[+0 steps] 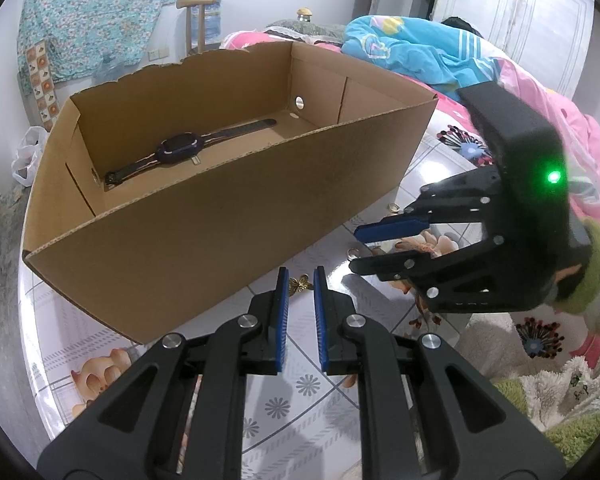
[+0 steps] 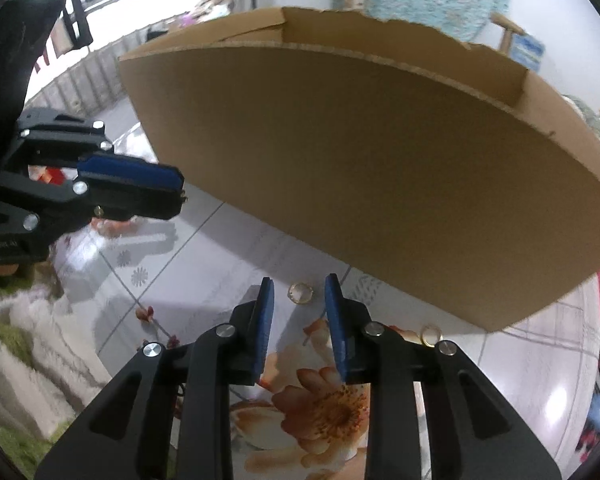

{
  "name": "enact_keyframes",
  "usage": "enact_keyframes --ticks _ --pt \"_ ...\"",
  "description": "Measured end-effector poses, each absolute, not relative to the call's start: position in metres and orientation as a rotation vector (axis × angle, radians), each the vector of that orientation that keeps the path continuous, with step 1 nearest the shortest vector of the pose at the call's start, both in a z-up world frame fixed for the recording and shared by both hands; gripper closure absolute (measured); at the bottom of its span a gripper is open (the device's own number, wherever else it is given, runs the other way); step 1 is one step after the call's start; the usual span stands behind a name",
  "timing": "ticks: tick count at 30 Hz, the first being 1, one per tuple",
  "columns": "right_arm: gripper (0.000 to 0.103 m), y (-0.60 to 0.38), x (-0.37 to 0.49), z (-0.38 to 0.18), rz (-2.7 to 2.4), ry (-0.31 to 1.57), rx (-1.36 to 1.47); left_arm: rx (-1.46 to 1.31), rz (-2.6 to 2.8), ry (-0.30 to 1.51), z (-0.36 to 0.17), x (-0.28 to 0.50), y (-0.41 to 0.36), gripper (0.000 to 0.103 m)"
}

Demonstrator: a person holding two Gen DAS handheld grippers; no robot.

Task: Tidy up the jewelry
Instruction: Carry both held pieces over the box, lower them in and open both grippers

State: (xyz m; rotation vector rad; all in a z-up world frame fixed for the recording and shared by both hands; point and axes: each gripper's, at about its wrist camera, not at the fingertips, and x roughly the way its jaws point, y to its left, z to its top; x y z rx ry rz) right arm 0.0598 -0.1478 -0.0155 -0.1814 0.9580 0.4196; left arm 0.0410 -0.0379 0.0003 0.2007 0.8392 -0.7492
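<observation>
Jewelry lies scattered beside an open cardboard box on a floral tablecloth, the box's torn rear rim ragged and a dark wristwatch flat on its floor. Bare cloth runs along the box's near wall. The right gripper hangs with jaws parted and empty, a gold ring on the cloth between the tips. The left gripper has jaws narrowly apart, with a small gold butterfly-like piece between the tips; whether they touch it cannot be told. Another ring sits near the box's corner.
</observation>
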Motion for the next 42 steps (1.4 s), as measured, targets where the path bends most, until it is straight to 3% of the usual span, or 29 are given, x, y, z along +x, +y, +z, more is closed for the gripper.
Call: enact_keyframes --ticks 3,5,22,34,42 --pt "0.08 -0.149 0.063 -0.015 0.453 0.962 -0.183 0.198 -0.749 0.841 0.0 0.041 -0.038 0.092" --pt "0.091 -0.15 0.065 -0.014 0.468 0.969 -0.178 0.202 -0.748 0.84 0.0 0.041 -0.037 0.092" --pt "0.091 -0.169 0.041 -0.004 0.433 0.919 -0.086 0.212 -0.74 0.823 0.011 0.036 -0.036 0.092" --pt "0.091 -0.193 -0.002 0.08 0.44 0.679 0.004 0.153 -0.83 0.699 0.076 0.014 -0.032 0.092" --pt "0.091 -0.207 0.034 0.105 0.346 0.606 0.047 0.165 -0.813 0.638 0.107 0.045 -0.054 0.092"
